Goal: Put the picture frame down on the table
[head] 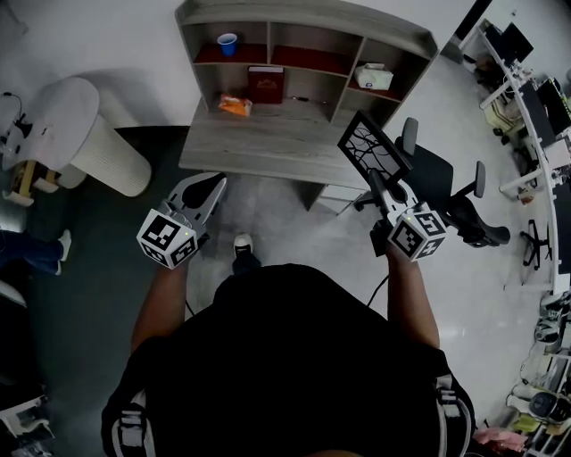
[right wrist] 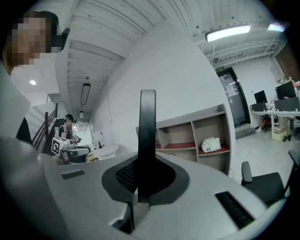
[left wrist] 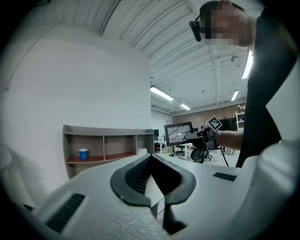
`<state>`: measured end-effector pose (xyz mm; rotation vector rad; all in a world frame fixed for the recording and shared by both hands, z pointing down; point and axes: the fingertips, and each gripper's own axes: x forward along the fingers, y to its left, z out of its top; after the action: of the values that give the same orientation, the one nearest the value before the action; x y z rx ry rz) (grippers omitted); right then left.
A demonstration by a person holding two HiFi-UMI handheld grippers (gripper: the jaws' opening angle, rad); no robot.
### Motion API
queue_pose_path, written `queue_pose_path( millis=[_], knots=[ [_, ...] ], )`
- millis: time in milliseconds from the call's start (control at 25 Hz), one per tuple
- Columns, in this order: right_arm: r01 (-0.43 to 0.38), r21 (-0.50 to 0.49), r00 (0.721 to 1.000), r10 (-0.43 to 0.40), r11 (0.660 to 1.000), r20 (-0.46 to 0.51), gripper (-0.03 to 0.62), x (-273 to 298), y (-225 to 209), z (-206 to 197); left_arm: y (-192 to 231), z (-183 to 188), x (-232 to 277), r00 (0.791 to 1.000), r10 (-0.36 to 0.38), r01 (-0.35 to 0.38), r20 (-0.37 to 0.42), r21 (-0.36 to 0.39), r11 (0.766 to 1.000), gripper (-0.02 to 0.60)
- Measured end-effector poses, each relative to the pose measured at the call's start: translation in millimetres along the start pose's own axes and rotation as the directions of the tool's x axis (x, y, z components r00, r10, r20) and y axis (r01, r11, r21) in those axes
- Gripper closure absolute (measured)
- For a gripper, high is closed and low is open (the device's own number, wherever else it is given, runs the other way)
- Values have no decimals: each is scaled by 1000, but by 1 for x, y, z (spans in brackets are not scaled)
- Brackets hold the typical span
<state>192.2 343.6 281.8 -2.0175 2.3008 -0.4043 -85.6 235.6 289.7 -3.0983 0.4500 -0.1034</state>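
Right claw (head: 376, 176) clamped on the lower edge of the picture frame (head: 370, 147), holding it tilted in the air near the right front corner of the table (head: 259, 143), not resting on it. Seen edge-on in the right gripper view as a thin black upright strip (right wrist: 147, 126) pinched between the dark ribbed pads. Left claw (head: 217, 185) pressed together at the tips with nothing in it, out in front of the table's left side.

On the table, a shelf unit (head: 303, 13) of grey wood-grain boards split into open boxes with red-lined floors:
- Top left box: a small blue cup (head: 227, 43), upright.
- Middle box: a dark red book (head: 266, 85), standing face out.
- Right box: a white, soft-cornered box (head: 374, 77).

Below the left boxes, lying on the tabletop, a crinkled orange packet (head: 235, 105).

Frame flat and rectangular, with a black border around a pale picture of dark branching lines. Tabletop plain grey wood grain, matte. Left of the table, a white ribbed cylinder (head: 111, 147); to the right, a black chair (head: 442, 183) with padded armrests.
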Motion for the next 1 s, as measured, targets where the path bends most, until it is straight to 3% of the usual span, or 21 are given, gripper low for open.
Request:
queue_pose_path(
  millis=[520,1000],
  knots=[
    [52,22,998,-51,998,-21,577,56,-8,-4,81,-8,16,999,20,-20,-34,-2,1000,566],
    [57,21,997,-56,998,-46,577,175,-15,3,192,-18,62,999,12,-12,-51,-2,1000,566]
  ],
)
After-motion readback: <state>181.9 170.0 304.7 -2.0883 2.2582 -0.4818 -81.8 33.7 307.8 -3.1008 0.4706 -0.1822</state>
